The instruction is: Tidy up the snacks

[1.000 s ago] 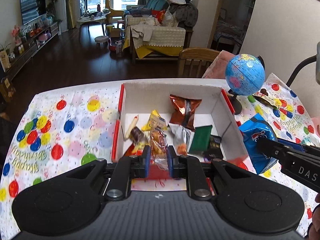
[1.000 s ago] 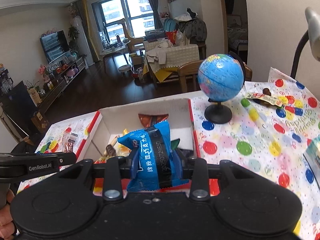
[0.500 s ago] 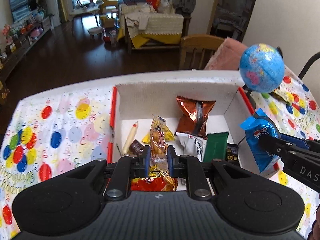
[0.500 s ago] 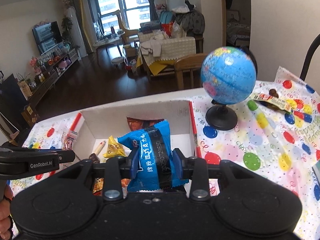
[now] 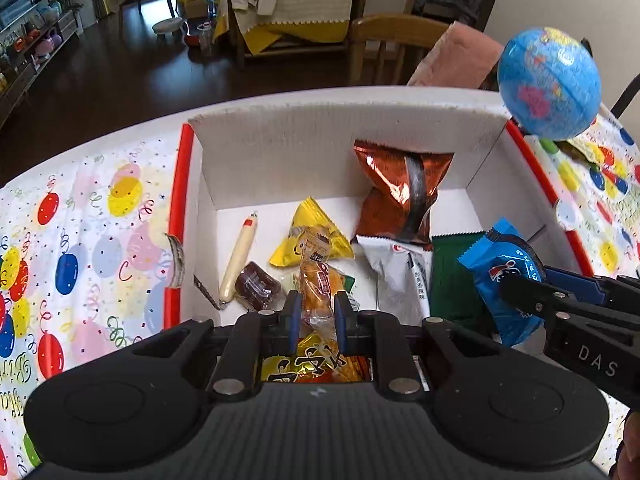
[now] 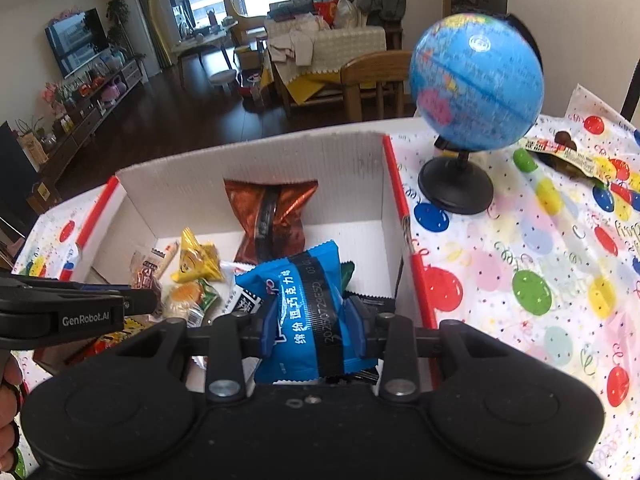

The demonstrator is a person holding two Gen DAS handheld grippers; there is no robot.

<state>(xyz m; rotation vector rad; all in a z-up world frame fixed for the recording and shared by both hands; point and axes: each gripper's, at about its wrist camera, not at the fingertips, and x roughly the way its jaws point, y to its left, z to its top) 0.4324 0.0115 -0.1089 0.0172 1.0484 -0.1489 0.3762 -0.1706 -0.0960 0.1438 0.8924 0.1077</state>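
A white cardboard box with red edges [image 5: 320, 148] [image 6: 248, 184] sits on the balloon-print tablecloth and holds several snacks: a copper foil bag [image 5: 400, 192] [image 6: 272, 208], a yellow triangular packet [image 5: 308, 236], a sausage stick [image 5: 240, 256], a white packet [image 5: 400, 276] and a green packet [image 5: 452, 276]. My left gripper [image 5: 316, 316] is shut on an orange clear-wrapped snack [image 5: 320, 284] over the box's near part. My right gripper [image 6: 312, 316] is shut on a blue snack packet [image 6: 308, 300] [image 5: 504, 276] over the box's right side.
A small globe on a black stand [image 6: 472, 96] [image 5: 548, 80] stands right of the box. A snack wrapper [image 6: 568, 156] lies beyond it on the tablecloth [image 6: 540, 260]. A wooden chair [image 5: 392, 44] stands behind the table.
Both grippers have moved forward over the box with their snacks still held. The box and globe now look closer in both views.
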